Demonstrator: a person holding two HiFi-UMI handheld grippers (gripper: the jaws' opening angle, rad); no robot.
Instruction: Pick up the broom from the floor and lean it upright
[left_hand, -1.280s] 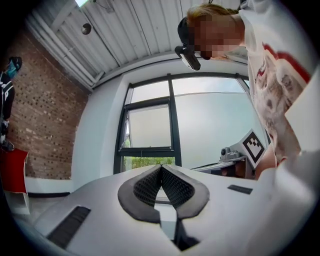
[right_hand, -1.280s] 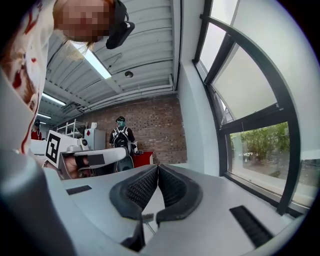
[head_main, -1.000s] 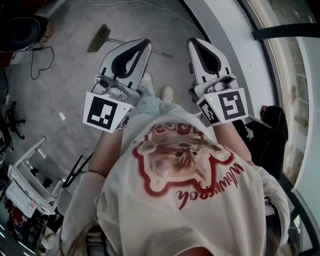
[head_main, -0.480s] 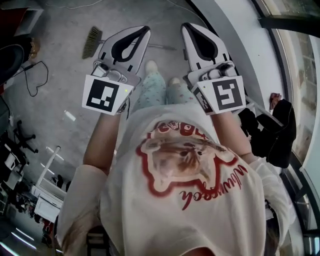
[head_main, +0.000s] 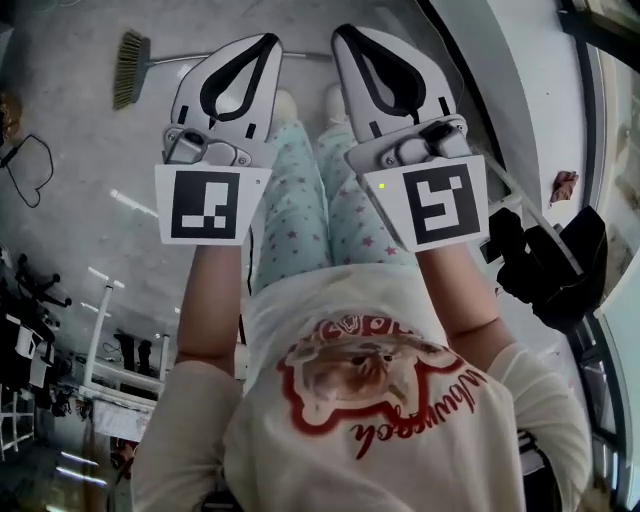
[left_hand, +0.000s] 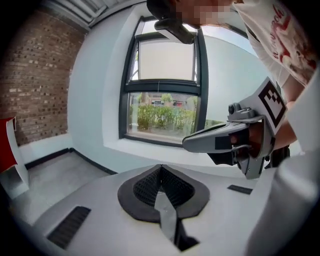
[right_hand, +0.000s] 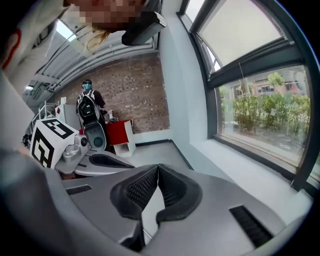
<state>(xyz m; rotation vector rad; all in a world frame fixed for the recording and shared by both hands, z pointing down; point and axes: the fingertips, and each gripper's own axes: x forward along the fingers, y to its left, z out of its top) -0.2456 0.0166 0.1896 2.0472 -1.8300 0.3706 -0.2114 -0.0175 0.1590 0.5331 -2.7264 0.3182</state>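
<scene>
Fingers (left_hand: 143, 189) together; broom (head_main: 131, 70) seemingly well apart.

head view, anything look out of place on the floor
Yes: the broom lies flat on the floor at the top left, bristles to the left and handle running right, rather than standing upright. Nothing looks spilled or broken.

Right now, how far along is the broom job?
Done: nothing. The broom lies flat on the floor, untouched. In hand: nothing. The left claw and right claw are both shut and empty, held out above the person's legs. Left: reach down, grip the broom, lift it and lean it upright.
</scene>
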